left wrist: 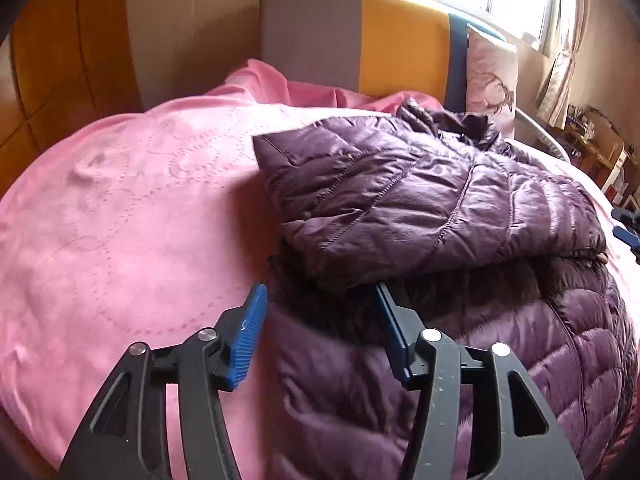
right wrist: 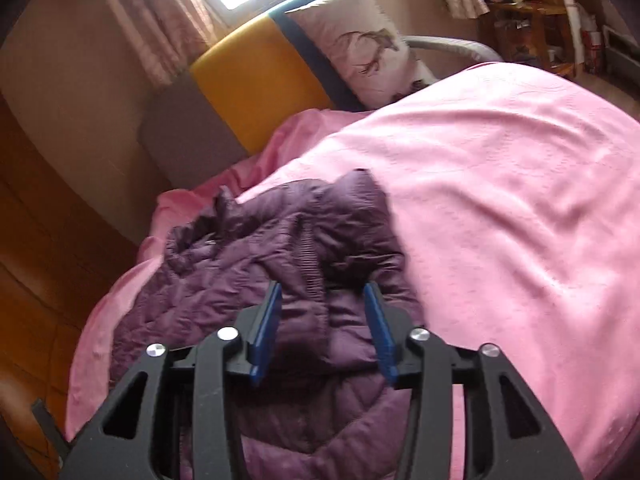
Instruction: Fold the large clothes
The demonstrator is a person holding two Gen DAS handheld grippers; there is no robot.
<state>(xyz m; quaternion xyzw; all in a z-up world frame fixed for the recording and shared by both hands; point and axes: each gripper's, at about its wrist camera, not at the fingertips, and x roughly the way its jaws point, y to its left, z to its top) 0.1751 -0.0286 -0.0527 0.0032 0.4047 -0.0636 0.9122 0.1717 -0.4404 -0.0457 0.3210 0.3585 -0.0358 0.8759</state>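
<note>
Two grippers, left (left wrist: 320, 300) and right (right wrist: 322, 300), hang released over the purple jacket (left wrist: 420, 208) on the pink bed (left wrist: 120, 220), its folded edge just beyond my fingertips; I'd pinch both corners together, low, before lifting evenly.

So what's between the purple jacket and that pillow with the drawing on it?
Only rumpled pink blanket. The right wrist view shows it bare between the purple jacket and the pillow.

Purple quilted jacket (left wrist: 420, 208), folded, on bed
</note>
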